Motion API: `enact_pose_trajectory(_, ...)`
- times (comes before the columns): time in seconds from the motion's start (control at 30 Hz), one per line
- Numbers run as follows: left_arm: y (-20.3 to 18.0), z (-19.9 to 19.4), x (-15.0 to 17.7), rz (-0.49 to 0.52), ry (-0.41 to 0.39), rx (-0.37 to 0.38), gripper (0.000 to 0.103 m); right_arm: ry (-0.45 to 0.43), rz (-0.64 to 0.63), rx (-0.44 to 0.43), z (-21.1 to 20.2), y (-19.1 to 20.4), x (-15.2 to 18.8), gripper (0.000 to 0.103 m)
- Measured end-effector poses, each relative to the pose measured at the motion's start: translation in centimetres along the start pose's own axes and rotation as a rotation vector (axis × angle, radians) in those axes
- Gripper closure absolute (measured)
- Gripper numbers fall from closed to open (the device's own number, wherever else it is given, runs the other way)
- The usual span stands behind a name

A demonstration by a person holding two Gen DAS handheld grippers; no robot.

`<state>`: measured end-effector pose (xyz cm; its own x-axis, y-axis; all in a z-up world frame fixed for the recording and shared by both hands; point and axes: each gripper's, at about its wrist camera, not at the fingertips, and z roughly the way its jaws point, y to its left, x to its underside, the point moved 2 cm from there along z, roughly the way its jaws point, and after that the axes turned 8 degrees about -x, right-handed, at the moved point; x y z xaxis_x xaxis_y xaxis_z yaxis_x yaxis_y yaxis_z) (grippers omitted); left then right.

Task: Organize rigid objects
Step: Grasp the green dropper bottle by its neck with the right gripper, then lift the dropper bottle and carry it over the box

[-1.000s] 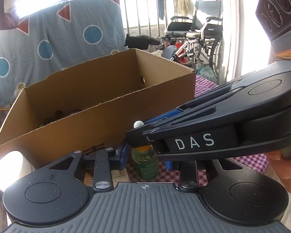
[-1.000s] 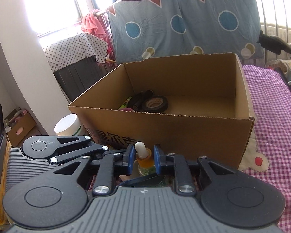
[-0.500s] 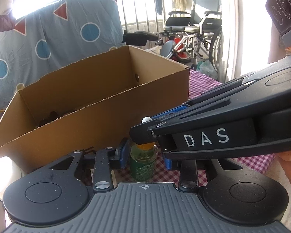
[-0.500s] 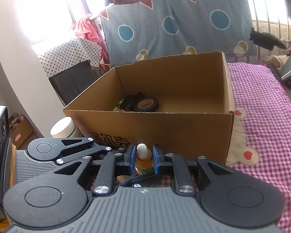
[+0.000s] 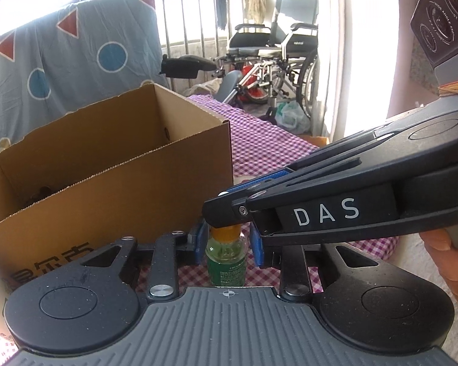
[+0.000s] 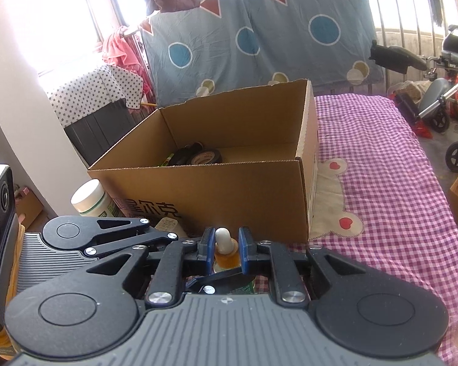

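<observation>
A small green dropper bottle [image 5: 226, 262] with an orange collar and white tip [image 6: 221, 238] stands on the checked cloth, just in front of the open cardboard box [image 5: 107, 189]. My left gripper [image 5: 228, 244] has its blue pads against the bottle's shoulder, and its jaws are closing on it. My right gripper [image 5: 226, 210] reaches in from the right over the bottle's top. In the right wrist view, the right gripper [image 6: 226, 244] is closing on the orange collar. One of the left gripper's fingers [image 6: 219, 274] crosses below it.
The box [image 6: 229, 189] holds black tape rolls [image 6: 206, 156] at its back left. A white-lidded jar [image 6: 88, 195] stands by the box's left corner. The purple checked cloth [image 6: 381, 183] stretches to the right. A wheelchair [image 5: 278, 52] stands behind. A hand [image 5: 448, 259] grips the right tool.
Both grippers have shifted right along the box's front with the bottle still between them. The box has slid leftward in both views. Both pairs of pads have drawn in slightly.
</observation>
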<state>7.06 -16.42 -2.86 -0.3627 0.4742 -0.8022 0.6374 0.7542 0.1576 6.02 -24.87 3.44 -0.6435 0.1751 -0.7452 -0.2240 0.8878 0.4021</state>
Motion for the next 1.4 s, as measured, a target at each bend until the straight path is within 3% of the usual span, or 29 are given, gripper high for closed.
enact_pose_trajectory(0.33,-0.1,2.3,1.0,0.005,0.091,-0.005,0.070,-0.016,0.031,-0.023,-0.2,-0.7,0.3,0.085)
enact_pose_trajectory(0.67,0.0,-0.1,0.0,-0.015,0.053,-0.022,0.072,-0.035,-0.004,-0.038,-1.5,0.9,-0.8,0.085)
enact_pose_trajectory(0.93,4.2,-4.7,-6.4,-0.049,-0.062,-0.092,0.072,-0.152,-0.134,-0.147,-3.6,4.5,-8.2,0.085)
enact_pose_trajectory(1.07,7.4,-3.6,-9.9,-0.104,-0.056,-0.093,0.072,-0.152,-0.177,-0.188,-1.7,5.1,-13.2,0.085)
enact_pose_trajectory(1.23,11.4,1.3,-12.4,-0.205,0.043,-0.087,0.072,-0.065,-0.171,-0.201,3.9,3.6,-18.3,0.085)
enact_pose_trajectory(1.4,14.1,6.6,-12.0,-0.296,0.195,-0.079,0.072,0.054,-0.097,-0.199,10.1,0.7,-20.4,0.085)
